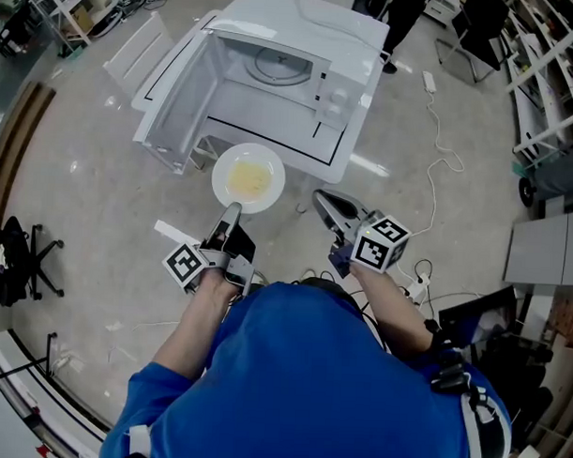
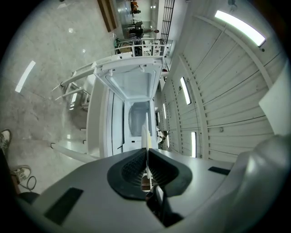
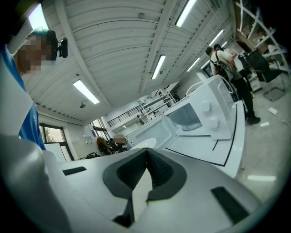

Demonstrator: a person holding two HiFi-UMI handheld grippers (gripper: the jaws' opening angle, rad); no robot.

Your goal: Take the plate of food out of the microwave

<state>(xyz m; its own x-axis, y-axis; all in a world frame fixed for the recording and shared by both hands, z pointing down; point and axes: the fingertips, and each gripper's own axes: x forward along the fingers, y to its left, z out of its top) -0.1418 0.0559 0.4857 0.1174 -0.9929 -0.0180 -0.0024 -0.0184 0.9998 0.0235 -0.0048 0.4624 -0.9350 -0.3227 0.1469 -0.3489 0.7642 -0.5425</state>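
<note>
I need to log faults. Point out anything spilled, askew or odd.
Nothing is spilled: the food sits centred on the plate. One oddity: the plate hangs outside the open microwave, pinched at one rim by the left gripper alone; the right gripper is shut and empty beside it.

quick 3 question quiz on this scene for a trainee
1. True or false: the plate of food is inside the microwave.
2. Which gripper is clamped on the plate's rim? A left, B right, C neither.
3. Fill in: the microwave door is ____.
Key: 1 false, it is held out in front. 2 A, the left gripper is shut on the rim. 3 open.
</note>
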